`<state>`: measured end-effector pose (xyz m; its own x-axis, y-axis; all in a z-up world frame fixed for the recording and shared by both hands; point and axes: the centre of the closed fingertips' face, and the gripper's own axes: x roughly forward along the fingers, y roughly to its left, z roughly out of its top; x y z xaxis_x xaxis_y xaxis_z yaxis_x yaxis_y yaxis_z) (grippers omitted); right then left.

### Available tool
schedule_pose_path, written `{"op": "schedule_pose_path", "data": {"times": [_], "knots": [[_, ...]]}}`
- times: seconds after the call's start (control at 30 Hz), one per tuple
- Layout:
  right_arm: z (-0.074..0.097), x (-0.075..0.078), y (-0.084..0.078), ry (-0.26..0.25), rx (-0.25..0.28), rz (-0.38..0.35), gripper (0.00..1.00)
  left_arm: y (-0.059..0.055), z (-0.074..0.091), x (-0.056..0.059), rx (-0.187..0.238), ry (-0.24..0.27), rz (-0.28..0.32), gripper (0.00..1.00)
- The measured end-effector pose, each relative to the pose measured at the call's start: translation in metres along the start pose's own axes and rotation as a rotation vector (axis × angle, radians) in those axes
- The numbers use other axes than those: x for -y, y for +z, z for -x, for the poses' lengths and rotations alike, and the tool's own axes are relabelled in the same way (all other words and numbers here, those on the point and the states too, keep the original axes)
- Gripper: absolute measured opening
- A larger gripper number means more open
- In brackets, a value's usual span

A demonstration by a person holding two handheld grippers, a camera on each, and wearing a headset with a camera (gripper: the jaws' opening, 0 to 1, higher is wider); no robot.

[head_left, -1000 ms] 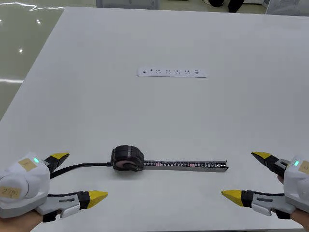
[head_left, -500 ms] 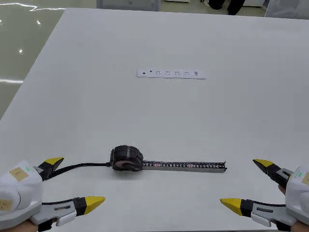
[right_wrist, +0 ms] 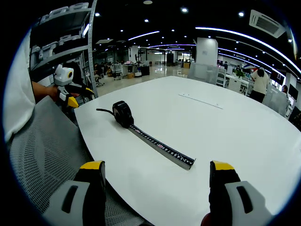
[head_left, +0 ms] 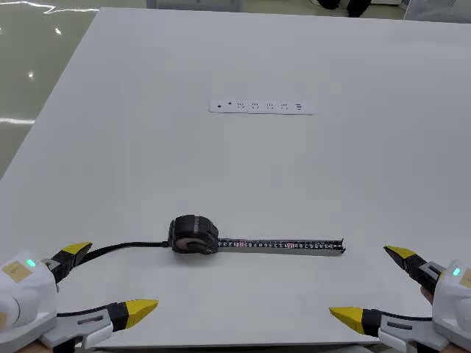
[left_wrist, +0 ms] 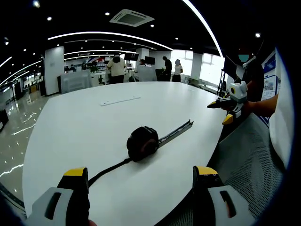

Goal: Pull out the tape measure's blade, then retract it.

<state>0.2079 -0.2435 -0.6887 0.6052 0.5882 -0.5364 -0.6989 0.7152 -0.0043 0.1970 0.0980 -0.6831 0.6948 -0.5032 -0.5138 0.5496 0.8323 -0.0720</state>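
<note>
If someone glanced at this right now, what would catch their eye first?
First, the black tape measure near the front of the white table, its blade lying pulled out to the right. Then the left gripper and right gripper, both open with yellow tips, flanking it without touching. A white power strip lies farther back.
</note>
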Motion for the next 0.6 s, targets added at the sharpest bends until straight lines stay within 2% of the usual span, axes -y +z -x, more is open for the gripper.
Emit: {"op": "schedule_pose_path", "data": {"times": [0.6], "knots": [[0.0013,-0.0009,-0.0023,-0.003,0.000,-0.017,0.92,0.0028,0.0018,-0.0013,0.005,-0.001,0.011,0.90]]}}
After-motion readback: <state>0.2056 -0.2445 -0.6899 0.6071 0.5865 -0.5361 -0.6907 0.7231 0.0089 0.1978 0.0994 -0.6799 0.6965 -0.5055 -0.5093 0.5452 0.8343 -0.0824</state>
